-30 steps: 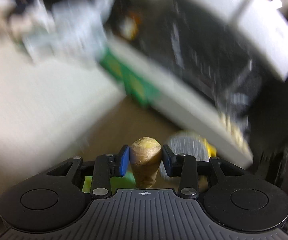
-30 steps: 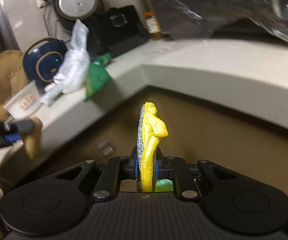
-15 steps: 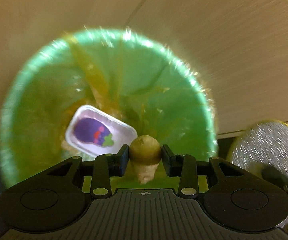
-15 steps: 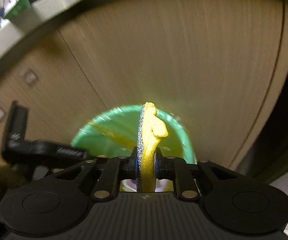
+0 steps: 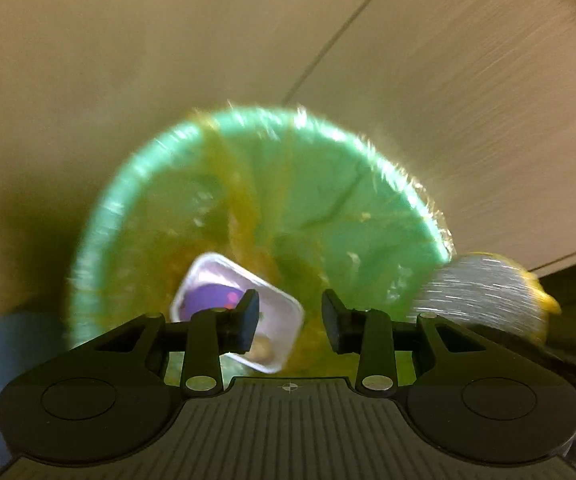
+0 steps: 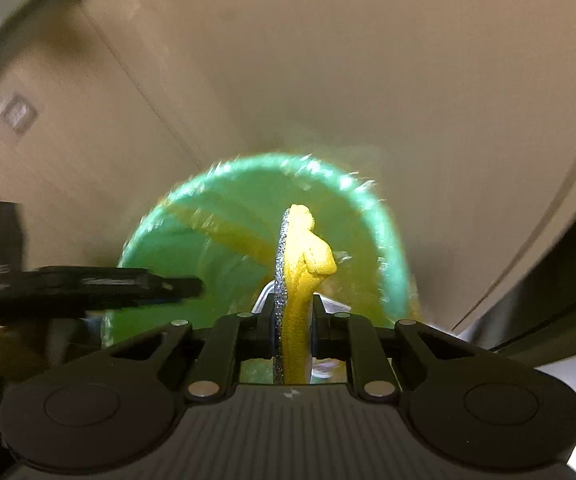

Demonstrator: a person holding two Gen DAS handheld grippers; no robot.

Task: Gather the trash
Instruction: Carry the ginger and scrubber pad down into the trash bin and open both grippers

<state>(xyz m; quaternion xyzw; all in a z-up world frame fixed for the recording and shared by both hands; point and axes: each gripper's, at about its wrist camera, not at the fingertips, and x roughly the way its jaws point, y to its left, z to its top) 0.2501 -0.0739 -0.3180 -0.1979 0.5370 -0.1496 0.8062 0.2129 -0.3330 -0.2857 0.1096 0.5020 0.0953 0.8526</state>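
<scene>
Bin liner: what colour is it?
Green, with yellowish streaks; the liner shows best in the left wrist view, where it holds a white tray.

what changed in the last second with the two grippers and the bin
Both grippers swung from the counter to above the green-lined bin. The left gripper opened and let go of its brown scrap, which now seems to lie on the white tray inside. The right gripper is still shut on the yellow sponge.
</scene>
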